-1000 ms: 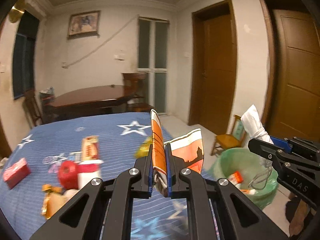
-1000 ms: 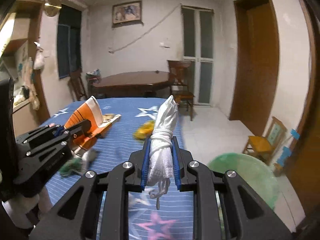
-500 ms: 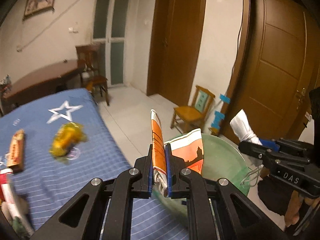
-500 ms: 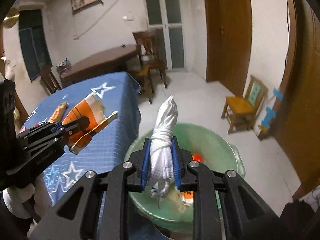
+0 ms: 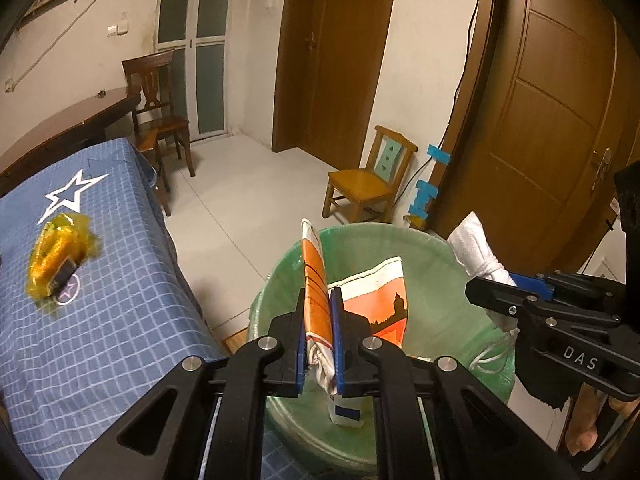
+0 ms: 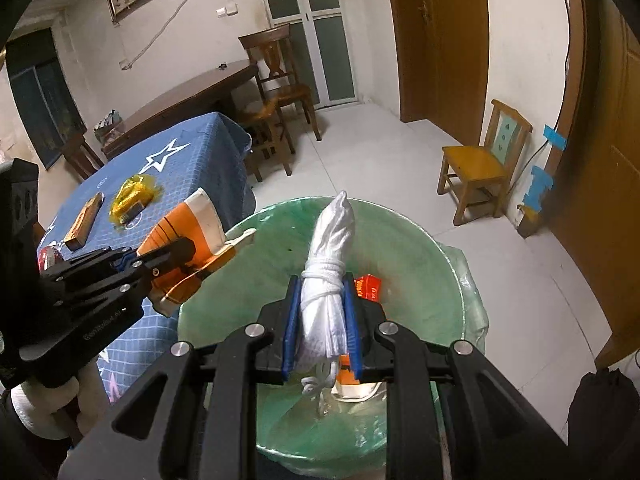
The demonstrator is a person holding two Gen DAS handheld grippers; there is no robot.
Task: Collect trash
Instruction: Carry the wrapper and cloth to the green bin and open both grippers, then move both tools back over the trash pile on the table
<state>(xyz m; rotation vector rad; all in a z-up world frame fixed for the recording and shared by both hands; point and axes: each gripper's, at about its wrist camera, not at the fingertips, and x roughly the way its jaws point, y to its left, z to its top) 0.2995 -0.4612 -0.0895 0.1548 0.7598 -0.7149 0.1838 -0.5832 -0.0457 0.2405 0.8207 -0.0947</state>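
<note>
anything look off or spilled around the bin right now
Nothing looks spilled or damaged. The green bin stands upright with its liner in place, the left gripper holds an orange wrapper and the right gripper a white cloth bundle, both over its opening.

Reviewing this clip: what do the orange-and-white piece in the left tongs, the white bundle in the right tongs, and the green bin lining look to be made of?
Orange-and-white wrapper: looks like glossy printed paper or film; it holds creased folds, stiffly.
White bundle: probably soft woven cloth or fabric bag, matte, wound with its own cord.
Green bin liner: thin translucent plastic film, shiny and wrinkled at the rim.
</note>
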